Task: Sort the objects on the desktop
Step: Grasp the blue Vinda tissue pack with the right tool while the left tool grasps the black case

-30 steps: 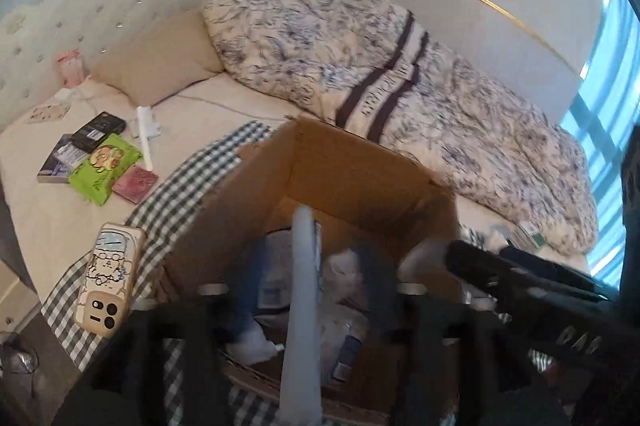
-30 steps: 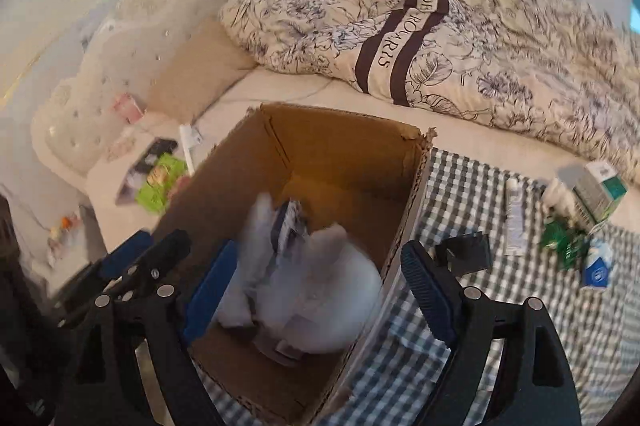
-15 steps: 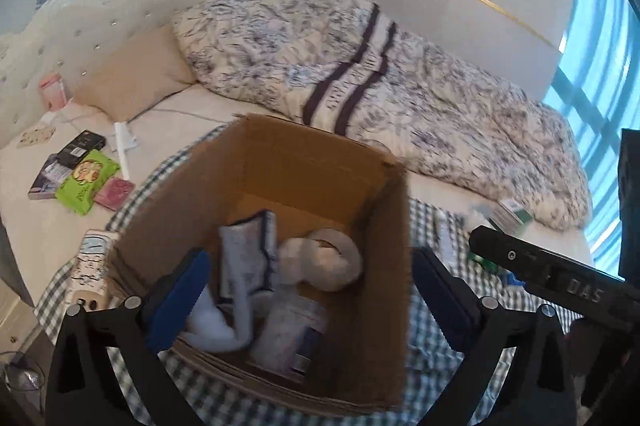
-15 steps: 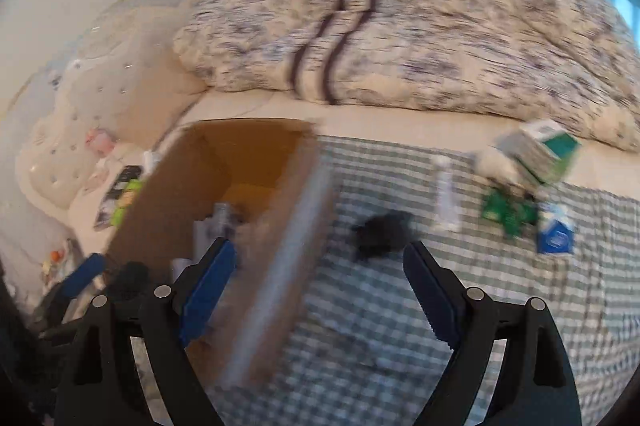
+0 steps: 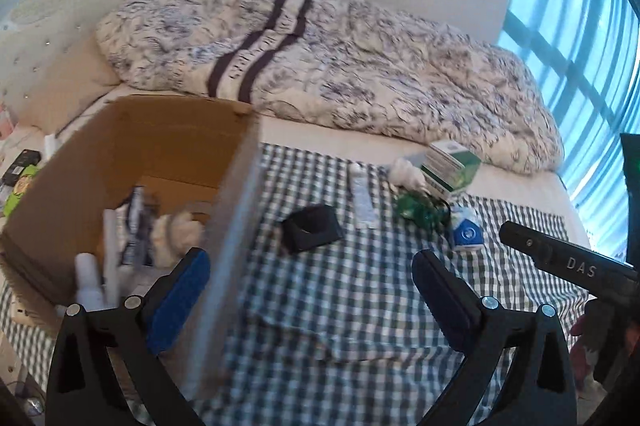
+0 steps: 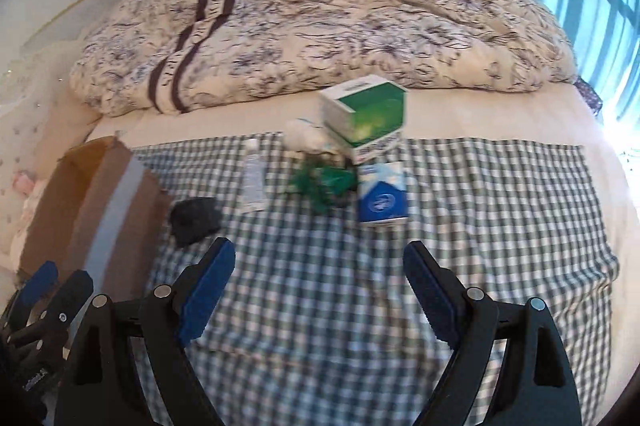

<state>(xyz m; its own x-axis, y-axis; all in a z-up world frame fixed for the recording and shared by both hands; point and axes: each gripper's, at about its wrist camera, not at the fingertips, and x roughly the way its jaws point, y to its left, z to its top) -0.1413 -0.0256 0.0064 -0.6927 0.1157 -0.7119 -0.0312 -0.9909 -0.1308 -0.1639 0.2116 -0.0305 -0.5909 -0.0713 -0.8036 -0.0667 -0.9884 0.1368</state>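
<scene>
Hovering above the green-and-white checked cloth (image 6: pixel 480 194), both the left gripper (image 5: pixel 308 290) and the right gripper (image 6: pixel 318 284) have their blue-padded fingers spread wide, empty. White "DAS" lettering shows on the right gripper's black body in the left wrist view. The open brown cardboard box (image 5: pixel 160 146) holds white items. A black pouch (image 6: pixel 196 220), white tube (image 6: pixel 253 182), green-and-white carton (image 6: pixel 366 116) and blue-and-white packet (image 6: pixel 382 198) lie on the cloth; their print is unreadable.

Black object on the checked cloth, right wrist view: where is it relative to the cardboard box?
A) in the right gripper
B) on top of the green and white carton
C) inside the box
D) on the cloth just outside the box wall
D: the black object lies on the checked cloth beside the cardboard box wall, and the right gripper is open and empty.
</scene>
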